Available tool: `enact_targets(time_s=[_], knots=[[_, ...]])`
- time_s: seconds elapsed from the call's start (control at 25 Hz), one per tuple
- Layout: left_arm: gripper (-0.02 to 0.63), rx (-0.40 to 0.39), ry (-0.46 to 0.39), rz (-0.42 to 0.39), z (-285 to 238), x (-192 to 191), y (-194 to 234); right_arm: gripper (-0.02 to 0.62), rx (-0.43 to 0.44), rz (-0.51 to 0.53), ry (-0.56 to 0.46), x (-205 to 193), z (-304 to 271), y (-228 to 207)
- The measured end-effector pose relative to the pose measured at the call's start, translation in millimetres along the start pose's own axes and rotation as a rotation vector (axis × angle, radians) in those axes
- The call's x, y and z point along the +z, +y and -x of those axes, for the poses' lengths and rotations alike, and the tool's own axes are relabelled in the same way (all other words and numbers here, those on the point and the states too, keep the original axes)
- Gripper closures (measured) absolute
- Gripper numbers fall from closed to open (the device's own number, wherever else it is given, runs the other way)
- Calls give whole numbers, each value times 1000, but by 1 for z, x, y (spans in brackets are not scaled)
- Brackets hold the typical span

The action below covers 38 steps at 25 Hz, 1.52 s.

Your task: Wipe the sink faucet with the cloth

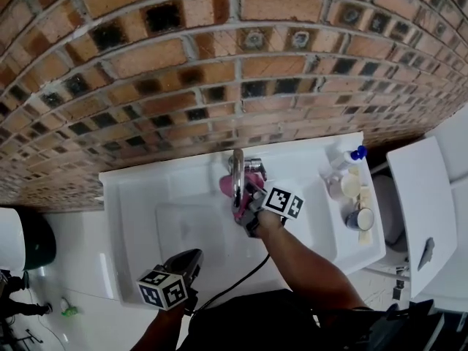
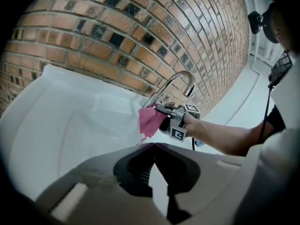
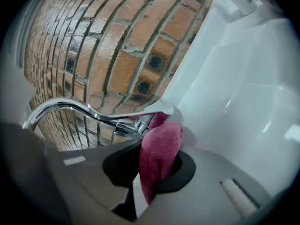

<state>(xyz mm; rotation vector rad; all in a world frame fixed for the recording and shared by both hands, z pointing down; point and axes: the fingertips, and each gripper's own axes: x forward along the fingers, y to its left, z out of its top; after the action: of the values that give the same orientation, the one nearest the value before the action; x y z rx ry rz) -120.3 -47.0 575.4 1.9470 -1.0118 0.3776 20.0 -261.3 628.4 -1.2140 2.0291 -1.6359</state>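
Brick wall (image 1: 183, 64) behind sink (image 1: 139, 221); fuzzy magenta cloth (image 3: 161, 149) clenched in right tool (image 1: 247, 196) at chrome faucet (image 3: 70, 107); left tool (image 2: 152, 145) closed, empty.

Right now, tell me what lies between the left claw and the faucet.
In the head view, only bare sink basin lies between the left claw and the faucet; the right claw holds the pink cloth at the faucet.

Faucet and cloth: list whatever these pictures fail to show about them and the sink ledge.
- Faucet, whether the cloth touches it: head view, covered by the right gripper; left gripper view, too small.
- Cloth's lower end: right gripper view, it runs down between the shut jaws, out of sight.
- Bottle and cups on the sink's ledge: head view, too small to read labels or contents.
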Motion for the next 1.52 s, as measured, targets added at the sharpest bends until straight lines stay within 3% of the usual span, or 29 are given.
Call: enact_targets(time_s=[0.32,0.72,0.92,1.2,1.52], knots=[[601,8,-18,14,4,0,7,545,81,-197,-69,4,-6,12],[601,-28,-37,7,9,-5,-2,545,421,-239,-199,41,25,100],[601,-36,-50,-9,15,-6,-6,545,433,-224,-181,49,29,118],[601,-36,-72,-23,22,-9,-11,546,544,-158,-125,56,43,153],[601,-43,-97,-34,31,-16,-24,551,660,-211,-112,53,60,165]])
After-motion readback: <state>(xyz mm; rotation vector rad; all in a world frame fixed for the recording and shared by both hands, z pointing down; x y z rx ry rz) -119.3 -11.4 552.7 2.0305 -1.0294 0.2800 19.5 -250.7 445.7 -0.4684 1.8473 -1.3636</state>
